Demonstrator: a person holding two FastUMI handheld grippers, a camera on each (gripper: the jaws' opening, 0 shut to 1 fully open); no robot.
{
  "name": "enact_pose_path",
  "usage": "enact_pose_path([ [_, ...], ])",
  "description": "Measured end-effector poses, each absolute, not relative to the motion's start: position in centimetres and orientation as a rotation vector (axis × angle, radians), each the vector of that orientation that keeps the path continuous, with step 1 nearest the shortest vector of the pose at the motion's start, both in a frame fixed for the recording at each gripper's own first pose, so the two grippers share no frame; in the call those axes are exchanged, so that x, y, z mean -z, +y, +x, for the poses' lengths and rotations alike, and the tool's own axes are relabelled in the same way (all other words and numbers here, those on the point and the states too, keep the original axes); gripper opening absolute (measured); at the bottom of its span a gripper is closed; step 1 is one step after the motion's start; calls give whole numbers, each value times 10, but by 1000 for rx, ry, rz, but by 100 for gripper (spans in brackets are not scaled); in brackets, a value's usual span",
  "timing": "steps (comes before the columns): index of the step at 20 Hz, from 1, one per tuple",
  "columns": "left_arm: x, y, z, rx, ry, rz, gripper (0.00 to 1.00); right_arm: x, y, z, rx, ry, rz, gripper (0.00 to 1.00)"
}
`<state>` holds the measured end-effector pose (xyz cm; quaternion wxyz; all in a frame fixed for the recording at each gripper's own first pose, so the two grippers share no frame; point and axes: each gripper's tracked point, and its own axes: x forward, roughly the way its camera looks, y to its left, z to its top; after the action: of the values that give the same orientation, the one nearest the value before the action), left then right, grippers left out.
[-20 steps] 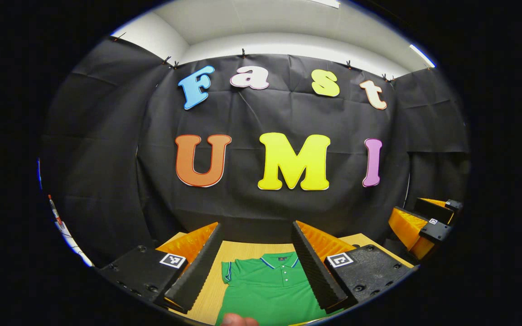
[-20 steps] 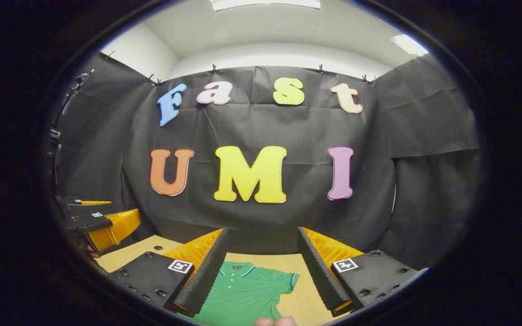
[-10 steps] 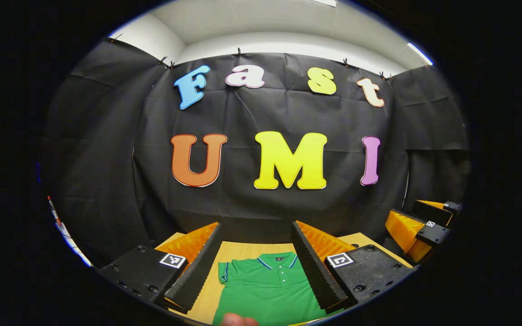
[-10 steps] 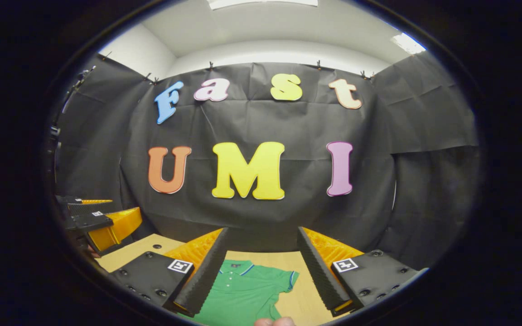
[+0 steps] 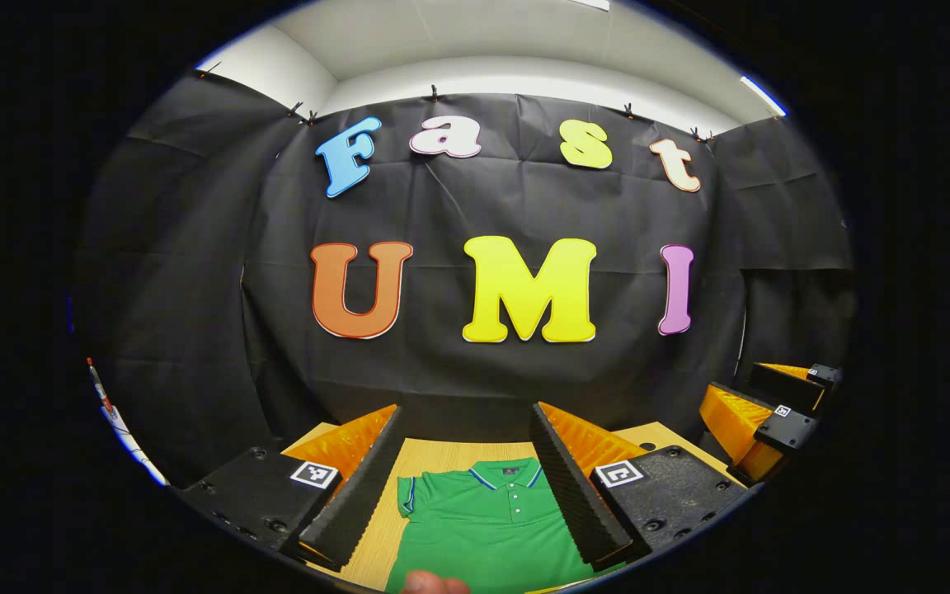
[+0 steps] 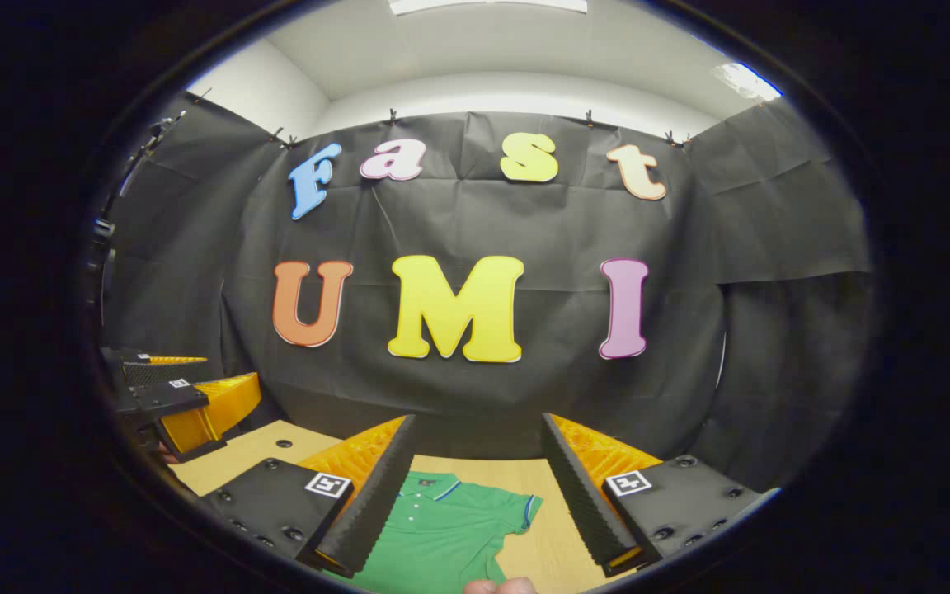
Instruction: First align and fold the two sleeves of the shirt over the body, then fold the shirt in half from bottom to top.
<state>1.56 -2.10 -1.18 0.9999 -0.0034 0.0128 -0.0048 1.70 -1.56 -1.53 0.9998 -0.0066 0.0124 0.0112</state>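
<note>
A green polo shirt with blue-trimmed collar and sleeve cuffs lies flat on the wooden table, collar toward the far wall. In the left gripper view my left gripper hangs open above the shirt's collar and left sleeve, nothing between its fingers. In the right gripper view my right gripper is open above the shirt, over the collar and the right sleeve. The right gripper shows at the right edge of the left gripper view. At the left edge of the right gripper view is the left gripper.
The black cloth wall stands close behind the table's far edge. Bare wood of the table shows to the right of the shirt's sleeve. A fingertip of the holding hand shows at the bottom of each view.
Both views have shifted only slightly; the shirt lies as before and both grippers stay open above it.
</note>
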Motion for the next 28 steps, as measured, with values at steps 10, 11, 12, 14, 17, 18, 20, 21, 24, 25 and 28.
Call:
enact_pose_path([
  [10, 24, -25, 21, 17, 48, -11, 97, 28, -19, 31, -34, 65, 2, 95],
  [11, 27, -25, 22, 18, 57, -15, 97, 31, -19, 33, -40, 76, 1, 95],
  [12, 30, -24, 22, 15, 67, -18, 97, 34, -21, 36, -45, 87, 0, 93],
  [14, 37, -25, 23, 12, 87, -20, 100, 40, -27, 43, -49, 110, 0, 93],
  [17, 50, -31, 26, 29, 122, -28, 97, 57, -38, 54, -47, 167, 4, 93],
  [18, 57, -34, 27, 35, 139, -31, 97, 66, -42, 60, -49, 190, 1, 93],
  [20, 70, -38, 28, 40, 174, -33, 97, 90, -50, 72, -63, 248, -7, 93],
  [21, 77, -40, 27, 43, 192, -33, 97, 106, -55, 79, -69, 297, -10, 93],
  [24, 93, -46, 29, 51, 251, -38, 97, 157, -73, 97, -86, 453, 17, 96],
  [25, 96, -46, 30, 48, 261, -40, 97, 169, -80, 103, -81, 492, 21, 96],
  [28, 109, -45, 34, 33, 295, -38, 98, 203, -97, 128, -82, 601, 29, 96],
])
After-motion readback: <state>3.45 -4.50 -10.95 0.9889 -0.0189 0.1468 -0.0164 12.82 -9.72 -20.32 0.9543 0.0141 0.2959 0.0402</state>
